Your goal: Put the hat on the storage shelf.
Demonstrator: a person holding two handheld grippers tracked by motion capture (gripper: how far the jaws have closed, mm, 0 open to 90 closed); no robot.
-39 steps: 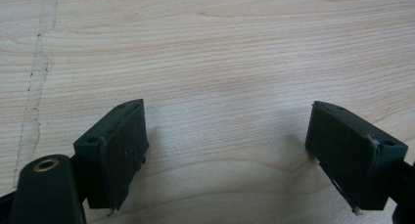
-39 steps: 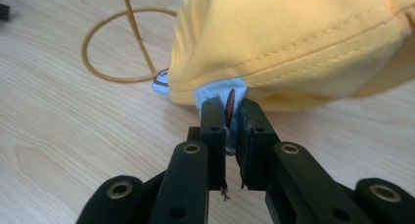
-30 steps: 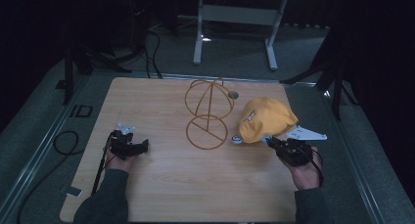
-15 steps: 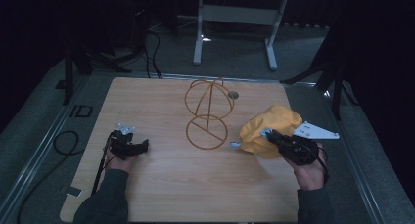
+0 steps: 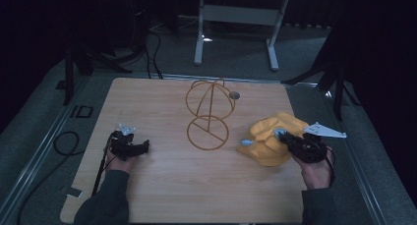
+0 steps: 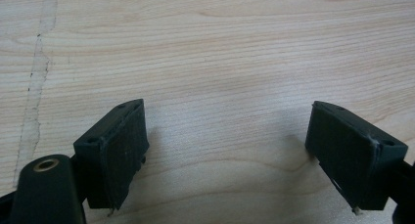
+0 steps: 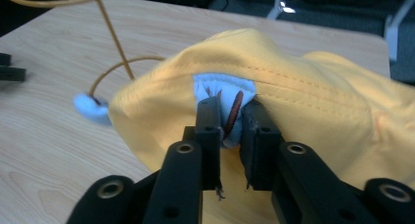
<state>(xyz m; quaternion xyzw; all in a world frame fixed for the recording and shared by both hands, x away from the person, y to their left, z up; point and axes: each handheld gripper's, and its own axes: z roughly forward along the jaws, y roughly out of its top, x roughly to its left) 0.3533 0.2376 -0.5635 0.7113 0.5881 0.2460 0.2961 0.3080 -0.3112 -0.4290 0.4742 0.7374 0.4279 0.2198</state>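
Right gripper point(image 5: 284, 136): lower right of the high view, its tip on the near edge of the yellow hat. In the right gripper view point(image 7: 230, 117) the two black jaws stand close together with a light blue tab and a brown cord between them; they have just been opening a little, and the pads still appear to pinch the tab.
Yellow hat point(image 5: 270, 136): crumpled on the table point(image 5: 162, 195), right of centre in the high view, just right of the wire stand. In the right gripper view point(image 7: 313, 101) it takes up the middle and right of the frame, stitched seams running across it.
Light blue tab point(image 7: 222, 89): sits at the hat's edge, centre of the right gripper view. A second blue bit point(image 5: 245, 142) pokes out at the hat's left side.
Wire stand point(image 5: 209, 114): centre of the high view, a round base flat on the wood and a hoop frame above it.
Left gripper point(image 5: 142, 146): lower left of the high view, well apart from the hat. In the left gripper view point(image 6: 227, 145) its jaws stand wide apart over bare wood, nothing between them.
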